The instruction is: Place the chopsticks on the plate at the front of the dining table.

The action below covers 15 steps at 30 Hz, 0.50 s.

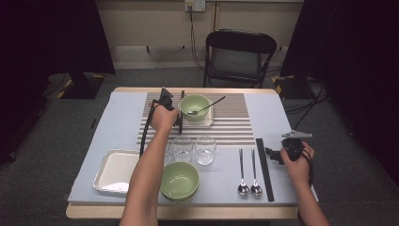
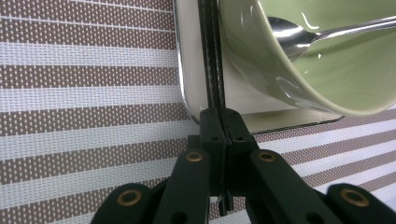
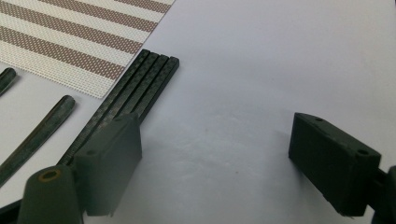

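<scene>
Overhead, no writing or brand can be read anywhere. Your left gripper (image 1: pixel 176 113) sits at the far side of the table (image 1: pixel 89 136), on the striped woven placemat (image 1: pixel 235 127), holding black chopsticks (image 1: pixel 182 101) just left of a green bowl (image 1: pixel 195 107) that stands on a small metal tray (image 1: pixel 210 121) and has one spoon (image 1: pixel 207 107) leaning in it. Near you: two clear glasses (image 1: pixel 193 149), stacked green bowls (image 1: pixel 179 180), a bare metal tray (image 1: pixel 115 170), two spoons (image 1: pixel 249 172) and a second set of black chopsticks (image 1: pixel 264 168). Your right gripper (image 1: pixel 275 154) hovers beside that set.

From the left gripper view, the jaws are clenched on the carbon-weave chopsticks (image 2: pixel 212 60), which lie along the tray's rim (image 2: pixel 184 88), touching the glossy bowl (image 2: pixel 261 65).

From the right gripper view, the jaws stand wide apart (nothing between them) over the pale table cover (image 3: pixel 261 70); four square-ended sticks (image 3: pixel 140 84) lie side by side, by the left jaw.
</scene>
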Available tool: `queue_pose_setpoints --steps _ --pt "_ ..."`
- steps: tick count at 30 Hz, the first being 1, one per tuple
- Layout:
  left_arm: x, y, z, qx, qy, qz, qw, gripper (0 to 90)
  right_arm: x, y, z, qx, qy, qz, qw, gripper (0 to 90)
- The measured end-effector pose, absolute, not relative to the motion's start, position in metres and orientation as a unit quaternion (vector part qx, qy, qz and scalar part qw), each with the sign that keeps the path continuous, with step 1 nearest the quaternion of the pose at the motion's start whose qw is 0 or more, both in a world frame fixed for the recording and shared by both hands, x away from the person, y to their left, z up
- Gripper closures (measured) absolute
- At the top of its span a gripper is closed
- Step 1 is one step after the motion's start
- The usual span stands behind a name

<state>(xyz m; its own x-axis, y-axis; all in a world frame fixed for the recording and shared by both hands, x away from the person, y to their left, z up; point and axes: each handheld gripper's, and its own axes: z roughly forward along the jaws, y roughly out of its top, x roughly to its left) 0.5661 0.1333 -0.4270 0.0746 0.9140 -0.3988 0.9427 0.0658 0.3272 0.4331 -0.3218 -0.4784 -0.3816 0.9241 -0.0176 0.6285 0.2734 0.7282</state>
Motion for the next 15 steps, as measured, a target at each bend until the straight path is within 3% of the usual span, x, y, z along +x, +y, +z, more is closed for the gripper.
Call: queue_pose_setpoints --steps 15 --pt "0.5654 0.1319 -0.4283 0.687 0.678 -0.034 0.26 86.3 0.4333 -0.3218 -0.4784 0.507 0.765 0.326 0.226 16.5"
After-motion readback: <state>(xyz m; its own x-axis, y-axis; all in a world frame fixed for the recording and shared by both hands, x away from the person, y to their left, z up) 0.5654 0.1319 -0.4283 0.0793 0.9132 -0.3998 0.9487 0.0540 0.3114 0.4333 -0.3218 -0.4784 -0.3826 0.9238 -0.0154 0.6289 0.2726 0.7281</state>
